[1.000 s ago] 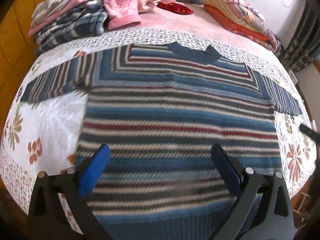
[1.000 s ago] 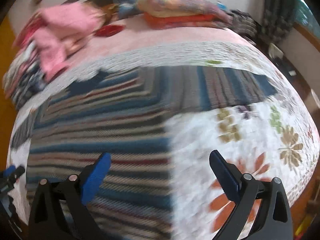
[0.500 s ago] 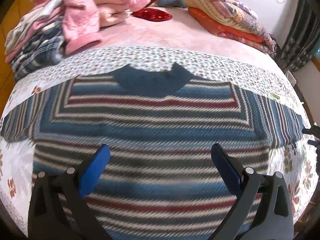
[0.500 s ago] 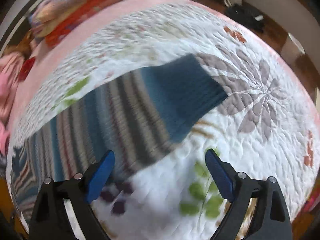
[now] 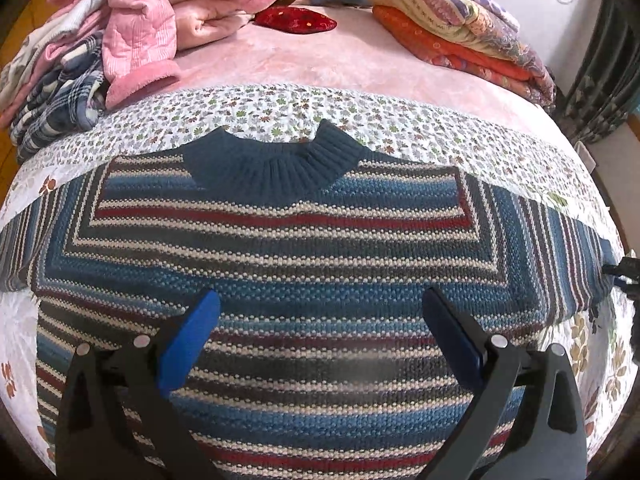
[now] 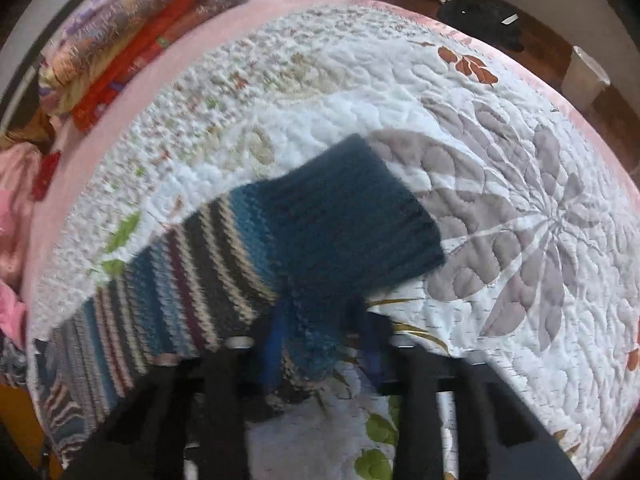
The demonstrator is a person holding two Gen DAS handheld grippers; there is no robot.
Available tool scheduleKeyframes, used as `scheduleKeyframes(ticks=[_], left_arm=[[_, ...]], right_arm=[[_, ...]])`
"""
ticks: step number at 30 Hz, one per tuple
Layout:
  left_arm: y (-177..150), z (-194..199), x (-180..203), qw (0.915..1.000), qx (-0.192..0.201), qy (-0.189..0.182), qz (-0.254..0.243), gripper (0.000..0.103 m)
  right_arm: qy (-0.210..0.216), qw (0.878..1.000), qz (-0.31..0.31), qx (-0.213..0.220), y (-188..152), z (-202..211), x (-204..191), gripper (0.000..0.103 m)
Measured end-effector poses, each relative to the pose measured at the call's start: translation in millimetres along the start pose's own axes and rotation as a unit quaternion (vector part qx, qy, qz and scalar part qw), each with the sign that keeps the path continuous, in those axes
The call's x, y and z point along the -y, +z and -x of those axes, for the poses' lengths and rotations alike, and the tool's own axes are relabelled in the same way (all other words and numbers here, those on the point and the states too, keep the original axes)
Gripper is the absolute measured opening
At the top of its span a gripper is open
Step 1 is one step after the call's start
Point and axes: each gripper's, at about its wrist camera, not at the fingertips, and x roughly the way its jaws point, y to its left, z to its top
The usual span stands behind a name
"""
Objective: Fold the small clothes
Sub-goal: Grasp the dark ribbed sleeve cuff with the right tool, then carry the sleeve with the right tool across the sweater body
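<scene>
A knitted sweater (image 5: 280, 256) with blue, red, cream and grey stripes lies flat, front up, on a white floral quilt (image 5: 304, 116). Its dark blue collar (image 5: 272, 172) points away from me. My left gripper (image 5: 320, 320) hovers open over the chest, both blue fingers wide apart and nothing between them. In the right wrist view the sweater's right sleeve (image 6: 208, 264) stretches out to its dark blue cuff (image 6: 360, 216). My right gripper (image 6: 320, 340) is shut on the sleeve's near edge just behind the cuff, in a blurred image. The right gripper (image 5: 624, 272) also shows at the sleeve end.
Pink and plaid clothes (image 5: 132, 20) are piled at the back left of the bed. Folded orange and floral blankets (image 5: 460, 28) lie at the back right, with a red pouch (image 5: 296, 20) between them. The bed edge and a white bin (image 6: 586, 76) are beyond the cuff.
My right gripper has closed its fingers on the sleeve near the cuff. The left gripper has moved up the sweater body towards the collar, still open.
</scene>
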Motion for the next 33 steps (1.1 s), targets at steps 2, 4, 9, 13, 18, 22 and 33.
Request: scheduleKeyframes(ticks=[2,4,9,13,18,22,33], left_arm=[[-2,2,-5,1.0000,0.002,0.003,-0.002,0.100],[-4,4,-13,1.0000,0.002,0.007,0.001,0.100],[-8,8,-41,0.9997,-0.004,0.015,0.021,0.100],[-12,13,-60,0.9993,-0.006,0.020,0.031,0.100],[-17,20,-78,0.9991,-0.007,0.017,0.039,0.100],[-21,24,-91,0.9989,-0.006,0.014,0.045,0.100],[-27,24,-122,0.9970,-0.010,0.009,0.076,0.100]], right_arm=[[0.027,1.000,-0.003,0.013,-4,11,-2,0.013],[0.026,0.999,0.012,0.030,-7,23,-11,0.013],[0.042,0.996,0.055,0.059,-26,54,-49,0.013],[0.056,0.989,0.122,0.063,-54,68,-111,0.013],[0.075,0.978,0.183,0.065,-89,71,-183,0.013],[0.076,0.965,0.243,0.063,-123,64,-240,0.013],[0.071,0.931,0.355,0.043,-209,27,-336,0.013]])
